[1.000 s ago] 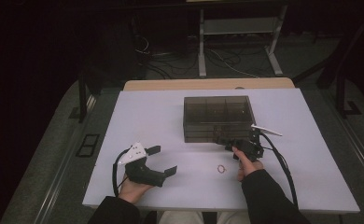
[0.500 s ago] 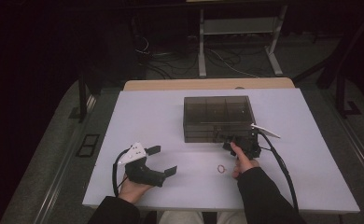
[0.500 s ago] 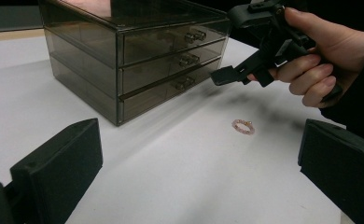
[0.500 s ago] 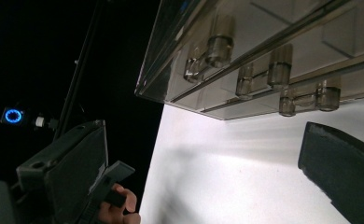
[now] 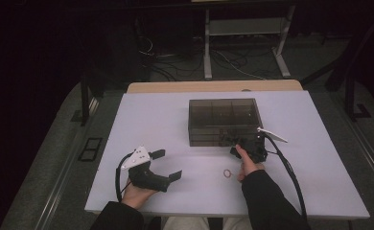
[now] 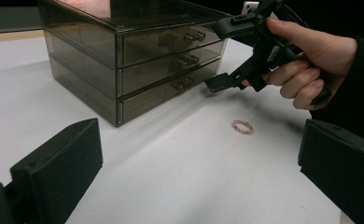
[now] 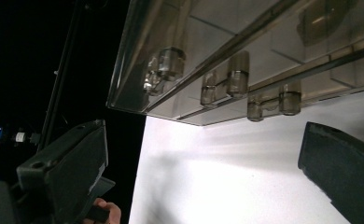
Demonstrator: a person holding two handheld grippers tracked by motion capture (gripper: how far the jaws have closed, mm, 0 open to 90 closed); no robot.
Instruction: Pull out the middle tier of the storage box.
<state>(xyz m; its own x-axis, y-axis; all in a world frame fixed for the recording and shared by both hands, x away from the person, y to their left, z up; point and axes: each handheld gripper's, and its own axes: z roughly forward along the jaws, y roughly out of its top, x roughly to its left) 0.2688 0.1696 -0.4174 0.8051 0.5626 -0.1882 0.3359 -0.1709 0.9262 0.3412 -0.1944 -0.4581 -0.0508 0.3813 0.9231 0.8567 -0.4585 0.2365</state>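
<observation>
1. Far left, the left tongs [image 5: 165, 164] rest low over the white table [image 5: 142, 120] in the person's left hand [image 5: 136, 194], jaws spread wide with only bare tabletop between them.
2. A black cable loops off their back end, and the grey three-cornered plate sits on top of them.
3. From the left gripper view, the two black jaws rise at the bottom corners, well apart; ahead of them and to their left stands the smoky drawer box [image 6: 124, 51], three drawers stacked, all shut.
4. Each drawer front carries a small clear knob [image 6: 193, 35], one above the other.
5. Moving right: a small pinkish ring [image 5: 227, 173] lies flat on the table, between the two tongs, nearer the right ones and just beside the right hand [image 5: 246, 165].
6. In the left gripper view the ring [image 6: 242, 126] sits free of everything, just below the right tongs' tips.
7. Now the right tongs [image 5: 237, 146], tilted on their side, jaws spread, tips right up at the drawer fronts, touching nothing that I can make out.
8. The right gripper view confirms it: the three knobs [image 7: 234, 77] hang close in front of the open jaws, none of them gripped.
9. The drawer box [image 5: 225, 120] sits just beyond the right tongs' tips.
</observation>
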